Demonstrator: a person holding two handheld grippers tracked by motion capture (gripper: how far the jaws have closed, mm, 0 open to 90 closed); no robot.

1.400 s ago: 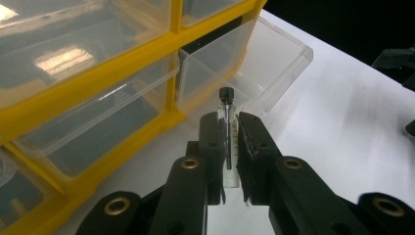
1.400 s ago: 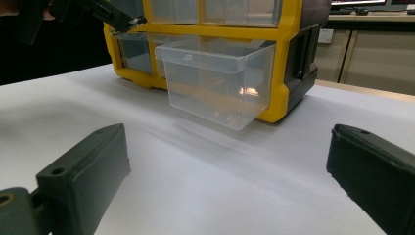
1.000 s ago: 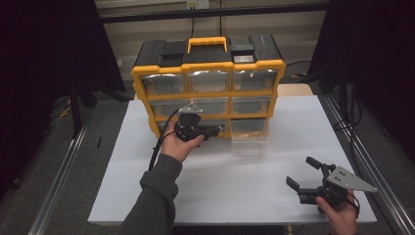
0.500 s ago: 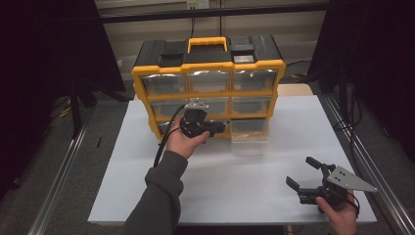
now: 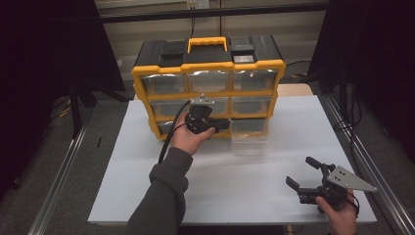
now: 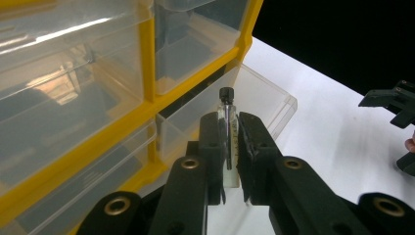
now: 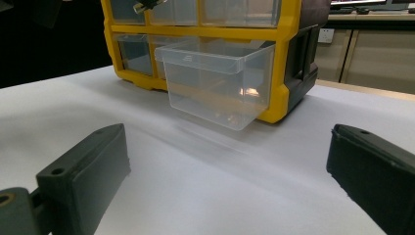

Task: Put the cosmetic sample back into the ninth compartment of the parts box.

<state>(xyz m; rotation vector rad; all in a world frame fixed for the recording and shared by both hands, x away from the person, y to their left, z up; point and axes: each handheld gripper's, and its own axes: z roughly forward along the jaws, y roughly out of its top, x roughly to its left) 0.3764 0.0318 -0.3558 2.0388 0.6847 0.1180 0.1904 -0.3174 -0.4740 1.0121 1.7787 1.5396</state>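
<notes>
A yellow and black drawer cabinet (image 5: 210, 93) stands at the back of the white table. Its lower right clear drawer (image 5: 249, 134) is pulled out, and in the right gripper view this drawer (image 7: 215, 83) looks empty. My left gripper (image 5: 221, 124) is held in front of the cabinet's bottom row, just left of the open drawer. In the left gripper view, my left gripper (image 6: 229, 125) is shut on a small glass vial with a black cap (image 6: 226, 100), which stands up above the drawer's rim (image 6: 264, 81). My right gripper (image 5: 301, 171) rests open near the front right of the table; in its own view the right gripper (image 7: 230, 161) has nothing between its jaws.
The white table (image 5: 244, 196) has bare room between the cabinet and the front edge. The cabinet's other clear drawers (image 5: 208, 81) are pushed in. Metal rails (image 5: 58, 181) run along both sides of the table, with dark curtains beyond.
My left hand has shifted a little to the right and up with the vial, closer to the open drawer. The right gripper has stayed in place.
</notes>
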